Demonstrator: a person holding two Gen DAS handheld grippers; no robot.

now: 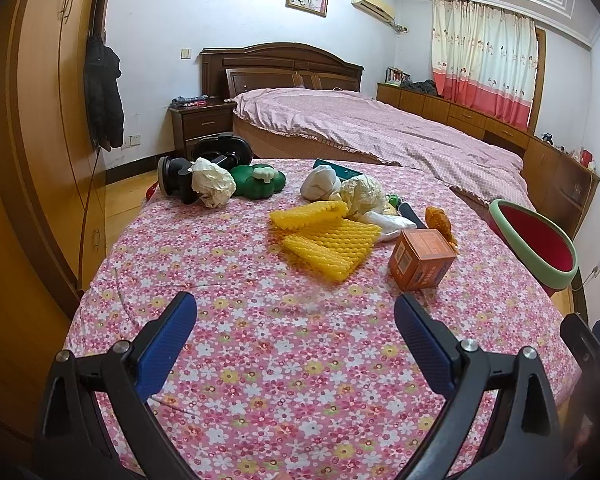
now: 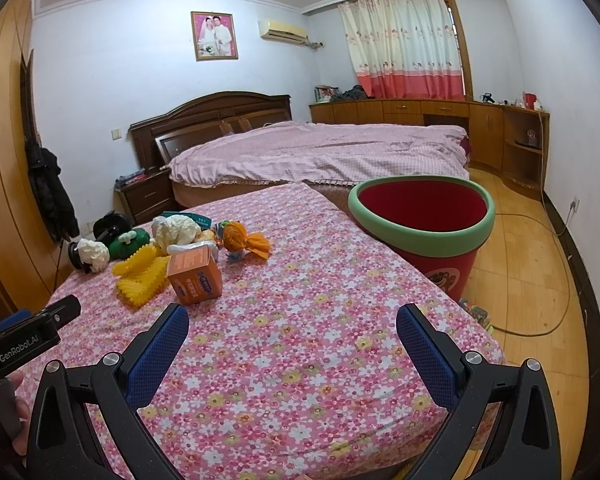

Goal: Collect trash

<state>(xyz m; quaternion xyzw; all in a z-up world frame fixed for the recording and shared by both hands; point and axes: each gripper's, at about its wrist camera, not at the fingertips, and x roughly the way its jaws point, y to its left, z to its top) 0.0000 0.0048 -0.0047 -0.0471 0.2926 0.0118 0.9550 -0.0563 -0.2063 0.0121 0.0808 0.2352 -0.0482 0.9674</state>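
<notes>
On the floral cloth (image 1: 260,360) both grippers hang low over bare fabric, touching nothing; left gripper (image 1: 296,320) released, blue pads (image 1: 164,340) spread wide, nothing between them; right gripper (image 2: 292,332) likewise released and empty, pads (image 2: 156,352) wide apart. Trash lies in a loose cluster toward the far side of the cloth, well ahead of both: yellow foam net (image 1: 324,240) nearest the left gripper; orange box (image 1: 422,258) just right of it, tilted; orange wrapper (image 2: 246,240) behind the box; crumpled white paper (image 1: 212,182) at far left, against a green toy (image 1: 256,180) and a black object (image 1: 180,176); second paper wad (image 2: 178,228) mid-cluster. Red bin (image 2: 424,216), green rim, stands on the floor at the cloth's right edge, mouth open, interior bottom not visible.
</notes>
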